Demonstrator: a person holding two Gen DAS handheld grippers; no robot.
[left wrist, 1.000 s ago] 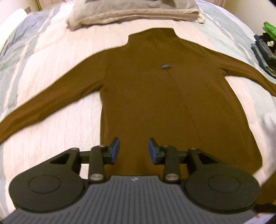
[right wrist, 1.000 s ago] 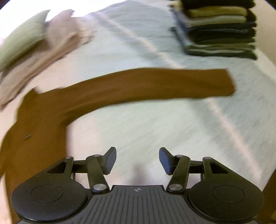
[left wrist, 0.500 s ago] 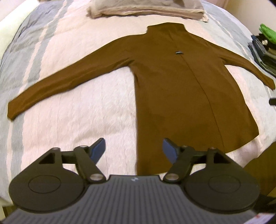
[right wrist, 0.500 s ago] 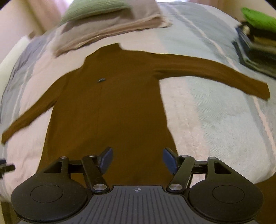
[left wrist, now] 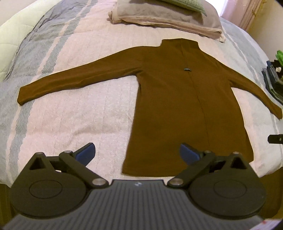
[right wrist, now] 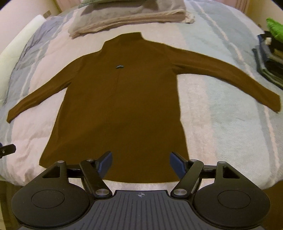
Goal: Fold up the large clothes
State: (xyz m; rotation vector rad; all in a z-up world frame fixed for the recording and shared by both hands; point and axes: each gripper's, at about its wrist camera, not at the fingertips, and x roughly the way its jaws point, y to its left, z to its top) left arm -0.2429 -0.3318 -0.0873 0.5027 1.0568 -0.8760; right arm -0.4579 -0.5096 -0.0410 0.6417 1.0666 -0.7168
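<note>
Blue pads face each other across a wide gap on our left tool (left wrist: pixel 137 153), whose jaws have just been opening; nothing sits between them, and they hover above the near edge of the bed (left wrist: pixel 74 113), straddling the lower left corner of the garment's hem. Our right tool (right wrist: pixel 141 163) stands nearly as wide, its jaws also just having been opening and likewise empty, poised over the hem near the garment's lower right part. At the edge of each wrist view we catch a small black piece of the other tool.

Beyond the tools lies the brown long-sleeved garment (left wrist: pixel 185 109), spread flat on the bedcover with its hem toward us and its high collar pointing away. Both sleeves stretch outward and slightly down, one to each side, their cuffs resting on the cover well apart from the body. A seam runs down the middle of the body, and a small dark tab (left wrist: pixel 186 69) sits on it below the collar.

The cover itself is pale pink with grey-blue stripes. Farther off, just past the collar, we see a folded beige blanket (left wrist: pixel 164 16) with a green cushion (left wrist: pixel 184 4) on top. Off to the right side of the bed stands a stack of folded dark clothes (right wrist: pixel 270 62), something bright green lying on it.
</note>
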